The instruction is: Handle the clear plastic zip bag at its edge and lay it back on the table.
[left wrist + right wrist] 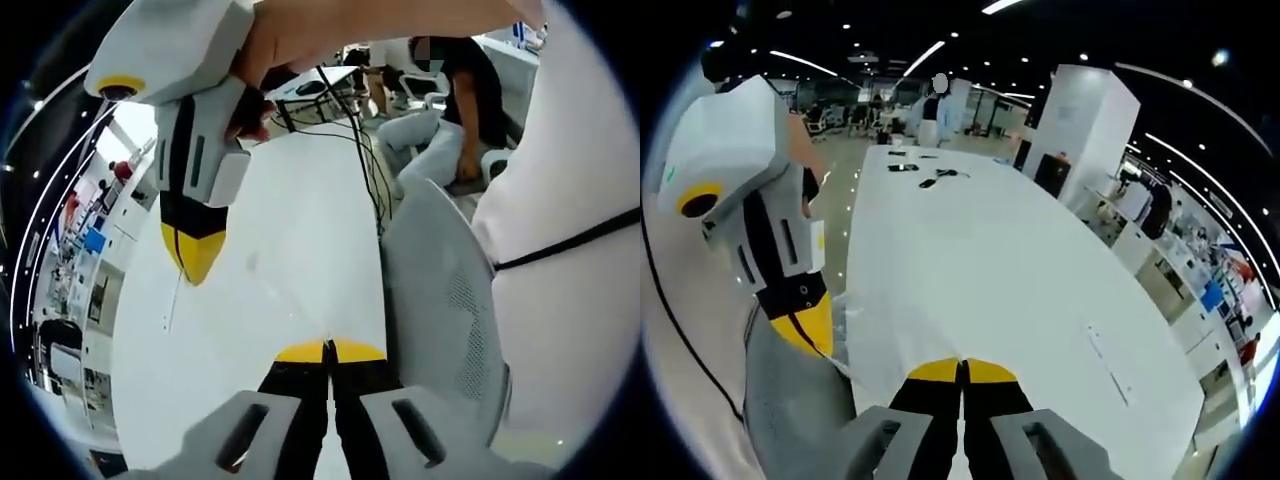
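The left gripper [328,351] had its yellow-tipped jaws pressed together, with no gap between them, low over the near part of the white table [300,220]. The right gripper [962,371] was likewise closed tip to tip, just above the table's near edge. In the left gripper view the right gripper came in from the upper left, held by a hand [285,45], its closed tips pointing down at the tabletop.

The clear plastic zip bag [853,338] was hard to make out. In the right gripper view it showed as a faint crinkled film at the near edge of the table, between the left gripper's yellow tip and the right gripper's own jaws. In the left gripper view a thin pale line ran down from the right gripper's tips onto the table. I could not tell whether either pair of jaws actually had the film pinched.

A grey mesh chair [440,300] stood just beside the table's long edge, next to the person's white clothing [570,200], which was crossed by a black strap. Black cables [362,150] trailed along that same edge toward the far end. At the far end of the table lay a few small dark items [925,178], and two flat pale strips [1108,365] lay near the opposite long edge. A white pillar [1085,120] rose beyond the table.
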The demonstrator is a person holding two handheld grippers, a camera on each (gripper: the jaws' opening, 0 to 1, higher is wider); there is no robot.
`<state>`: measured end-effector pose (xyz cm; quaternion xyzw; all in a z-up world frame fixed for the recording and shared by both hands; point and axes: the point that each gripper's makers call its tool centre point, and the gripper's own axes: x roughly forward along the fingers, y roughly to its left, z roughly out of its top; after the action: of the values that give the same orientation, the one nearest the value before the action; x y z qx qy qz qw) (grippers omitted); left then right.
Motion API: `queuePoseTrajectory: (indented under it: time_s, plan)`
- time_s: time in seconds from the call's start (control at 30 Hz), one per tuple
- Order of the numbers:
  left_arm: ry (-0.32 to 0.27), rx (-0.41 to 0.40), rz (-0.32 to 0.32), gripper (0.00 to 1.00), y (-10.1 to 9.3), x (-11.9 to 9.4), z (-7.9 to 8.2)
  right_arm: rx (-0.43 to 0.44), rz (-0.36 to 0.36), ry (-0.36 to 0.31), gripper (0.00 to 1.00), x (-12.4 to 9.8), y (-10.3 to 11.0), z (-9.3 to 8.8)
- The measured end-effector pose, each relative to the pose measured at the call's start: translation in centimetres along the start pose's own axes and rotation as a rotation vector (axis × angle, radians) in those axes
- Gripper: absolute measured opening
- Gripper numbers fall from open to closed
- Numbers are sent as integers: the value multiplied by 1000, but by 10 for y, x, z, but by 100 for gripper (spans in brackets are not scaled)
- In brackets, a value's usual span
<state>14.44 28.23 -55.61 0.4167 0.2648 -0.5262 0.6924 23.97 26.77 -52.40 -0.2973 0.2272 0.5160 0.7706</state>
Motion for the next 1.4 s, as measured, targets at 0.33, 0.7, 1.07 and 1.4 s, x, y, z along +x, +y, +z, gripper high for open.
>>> queuePoseTrajectory:
  time_s: [0.33, 0.7, 1.07, 1.4]
  plan:
    - [-5, -17, 39, 0, 8, -1, -2, -27, 8, 7, 0, -3, 5, 4]
    - [-19, -18, 57, 0, 13, -2, 0, -33, 11, 13, 0, -5, 8, 3]
    - [-45, -15, 87, 0, 21, -4, 8, -41, 5, 22, 0, -10, 7, 2]
    - [-74, -32, 124, 3, 31, -8, 13, -41, -12, 34, 0, -12, -1, -3]
